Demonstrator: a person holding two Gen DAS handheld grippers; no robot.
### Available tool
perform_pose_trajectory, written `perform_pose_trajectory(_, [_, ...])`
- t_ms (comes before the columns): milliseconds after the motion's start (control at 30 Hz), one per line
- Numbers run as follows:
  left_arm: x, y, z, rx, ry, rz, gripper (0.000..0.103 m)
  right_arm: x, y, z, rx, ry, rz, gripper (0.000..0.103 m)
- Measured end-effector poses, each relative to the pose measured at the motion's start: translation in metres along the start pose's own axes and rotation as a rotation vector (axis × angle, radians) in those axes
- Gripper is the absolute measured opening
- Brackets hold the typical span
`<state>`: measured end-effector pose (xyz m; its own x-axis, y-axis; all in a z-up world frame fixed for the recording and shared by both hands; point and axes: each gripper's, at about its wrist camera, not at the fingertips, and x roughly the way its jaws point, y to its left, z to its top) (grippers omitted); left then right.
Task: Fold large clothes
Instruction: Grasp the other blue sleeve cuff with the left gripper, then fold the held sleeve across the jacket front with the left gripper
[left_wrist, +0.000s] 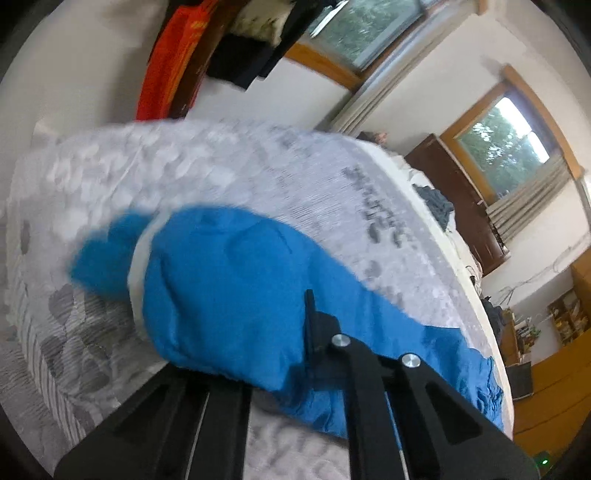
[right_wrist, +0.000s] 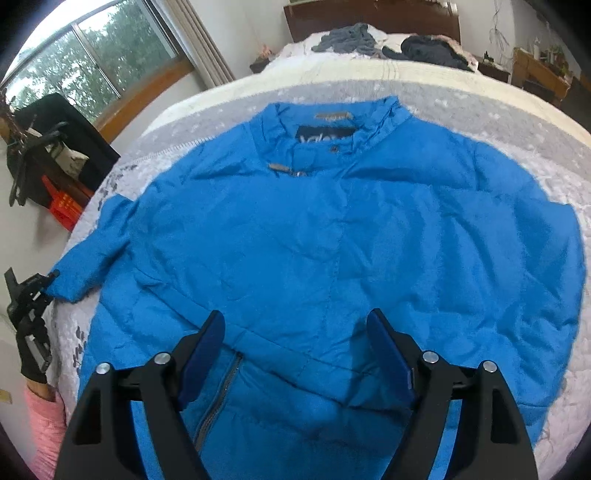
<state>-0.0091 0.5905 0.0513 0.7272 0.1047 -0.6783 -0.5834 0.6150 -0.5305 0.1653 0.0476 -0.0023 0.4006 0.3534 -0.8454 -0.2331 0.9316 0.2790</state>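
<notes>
A bedroom with wood-framed windows (right_wrist: 85, 70) held a bed (right_wrist: 461, 99) under a grey-white quilted cover. A crinkled blue jacket (right_wrist: 332, 236) lay flat across it, collar toward the headboard. The right gripper (right_wrist: 295, 354) hovered spread above the hem; the left gripper (left_wrist: 295, 354) pinched a sleeve at the bed's left edge.

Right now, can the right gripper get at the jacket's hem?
Probably yes. The right gripper is open and hovers over the jacket near its lower edge, with nothing between its fingers and the cloth. The left gripper is off at the sleeve end, out of the way.
</notes>
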Motion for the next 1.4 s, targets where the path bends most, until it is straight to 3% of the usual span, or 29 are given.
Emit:
perform_pose_trajectory(267, [-0.042, -0.107, -0.024, 0.222, -0.049, -0.152, 0.003, -0.033, -0.009, -0.009, -0.008, -0.057, -0.017, 0.08])
perform_pose_trajectory(500, [-0.047, -0.218, -0.086, 0.439, 0.001, -0.278, 0.003, -0.049, -0.023, -0.019, 0.001, -0.086, -0.033, 0.08])
perform_pose_trajectory(667, [-0.039, -0.279, -0.133, 0.541, 0.053, -0.342, 0.003, -0.055, -0.034, -0.021, 0.016, -0.101, -0.025, 0.08])
perform_pose_trajectory(1067, [0.008, -0.36, -0.238, 0.681, 0.206, -0.398, 0.003, -0.053, -0.057, -0.022, 0.049, -0.115, -0.015, 0.08])
perform_pose_trajectory(1400, [0.063, -0.361, -0.295, 0.737, 0.361, -0.351, 0.005, -0.043, -0.073, -0.023, 0.088, -0.089, -0.008, 0.08])
